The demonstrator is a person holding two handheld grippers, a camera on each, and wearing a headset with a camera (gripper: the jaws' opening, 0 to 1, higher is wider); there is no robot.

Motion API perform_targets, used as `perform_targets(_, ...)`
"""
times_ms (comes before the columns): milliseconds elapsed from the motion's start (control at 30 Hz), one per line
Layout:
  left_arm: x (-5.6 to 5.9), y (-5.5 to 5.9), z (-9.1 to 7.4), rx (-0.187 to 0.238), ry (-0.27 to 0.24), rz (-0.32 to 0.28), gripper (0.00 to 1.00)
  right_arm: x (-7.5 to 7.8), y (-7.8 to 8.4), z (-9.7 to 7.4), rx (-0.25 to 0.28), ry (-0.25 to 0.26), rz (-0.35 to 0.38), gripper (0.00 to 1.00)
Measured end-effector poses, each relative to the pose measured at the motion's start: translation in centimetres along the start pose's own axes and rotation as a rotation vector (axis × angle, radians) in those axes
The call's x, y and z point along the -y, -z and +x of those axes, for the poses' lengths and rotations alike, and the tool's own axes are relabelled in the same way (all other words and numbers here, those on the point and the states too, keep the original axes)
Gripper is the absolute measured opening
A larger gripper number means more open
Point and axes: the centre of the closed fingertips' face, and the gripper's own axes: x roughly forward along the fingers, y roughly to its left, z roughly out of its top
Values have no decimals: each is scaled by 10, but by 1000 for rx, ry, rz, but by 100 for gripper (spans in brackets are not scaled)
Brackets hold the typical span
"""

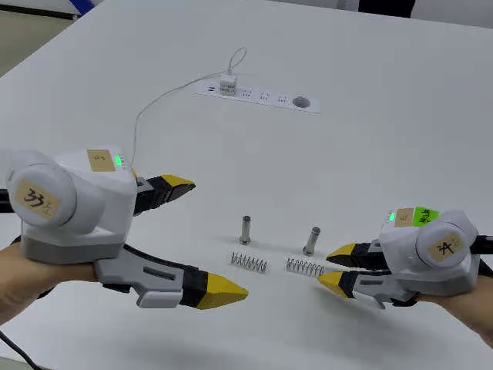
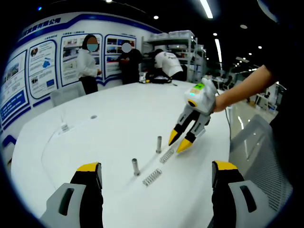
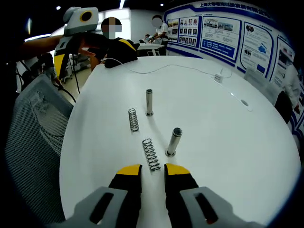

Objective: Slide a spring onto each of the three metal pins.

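**Step in hand:** pickup of the 1st spring. Neither of the 2 springs in view is on a pin yet.

- The right claw [image 3: 153,172] is parted by a narrow gap and pinches nothing.
- The near spring [image 3: 151,154] lies flat on the bench [image 3: 228,156], just ahead of the right claw's tips.
- The near pin [image 3: 174,141] stands upright just beside that spring, on the claw's right.
- The far spring [image 3: 133,119] and far pin [image 3: 149,102] lie farther ahead.
- The left claw [image 1: 200,237] is spread wide and empty, with the parts ahead of it.

**Next move (judgement):** advance the right claw until its tips straddle the near spring. Pinch lightly, lift, and line the coil up with the pin top.

**View differences:**

- The head view adds a power strip [image 1: 258,96] far beyond both claws. It shows 2 pins and 2 springs, so a 3rd set may lie out of frame.
- The left gripper view shows the right claw's downward tilt toward the spring.
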Motion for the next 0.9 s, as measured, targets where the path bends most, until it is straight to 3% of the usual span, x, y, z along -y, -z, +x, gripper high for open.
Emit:
perform_targets(433, 1, 7, 0, -28, 12, -4, 97, -1, 3, 17, -32, -22, -36, 16)
perform_targets(600, 1, 6, 0, -30, 15, 0, 96, -4, 1, 17, -24, -41, -35, 12)
perform_targets(900, 5, 5, 4, -36, 26, 16, 96, -5, 2, 14, -41, -25, -37, 11)
